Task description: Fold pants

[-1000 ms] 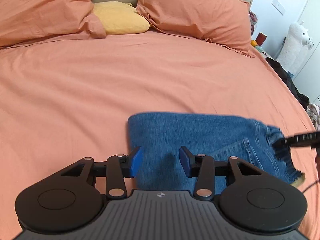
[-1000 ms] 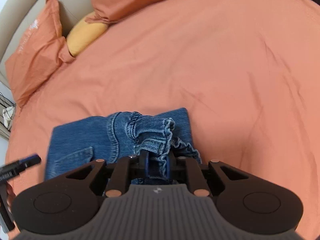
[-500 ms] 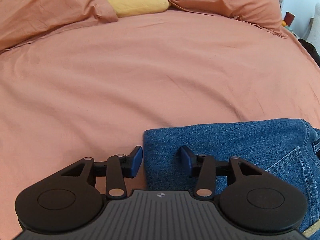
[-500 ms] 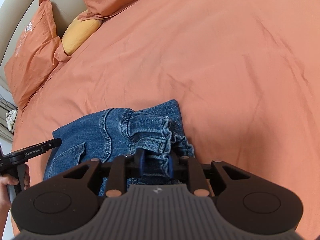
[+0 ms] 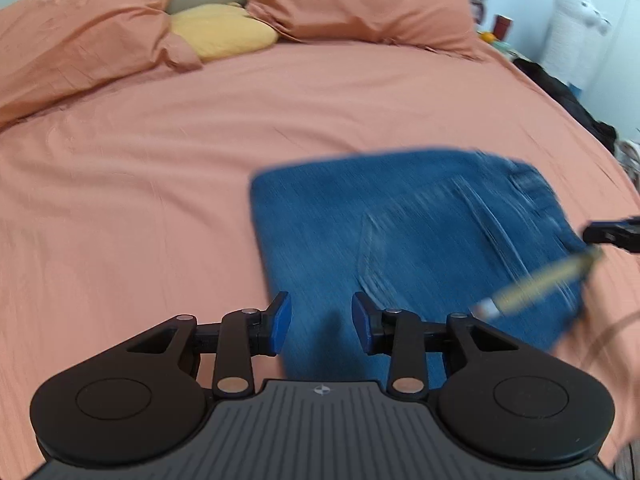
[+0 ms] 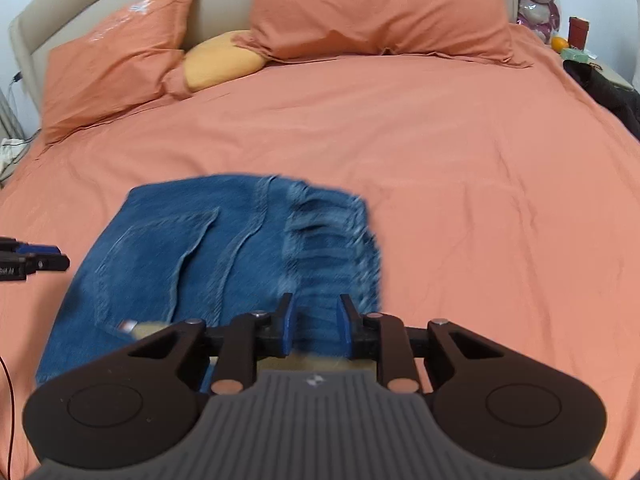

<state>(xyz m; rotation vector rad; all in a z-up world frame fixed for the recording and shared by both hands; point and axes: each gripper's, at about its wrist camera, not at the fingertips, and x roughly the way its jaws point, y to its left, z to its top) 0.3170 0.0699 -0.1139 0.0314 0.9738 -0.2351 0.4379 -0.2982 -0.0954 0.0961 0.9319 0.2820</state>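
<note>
The left tongs stand wide apart and empty above the near edge of the folded jeans. The right tongs are narrower, with blurred denim between their pads; I cannot tell if they grip it. The jeans lie flat on the orange bed. At 12 o'clock sit orange pillows and a yellow cushion.

Almost nothing could be read. The left gripper, at the edge of the right wrist view, bore small white lettering cut off to "bot AI". White print on the left pillow was illegible.
</note>
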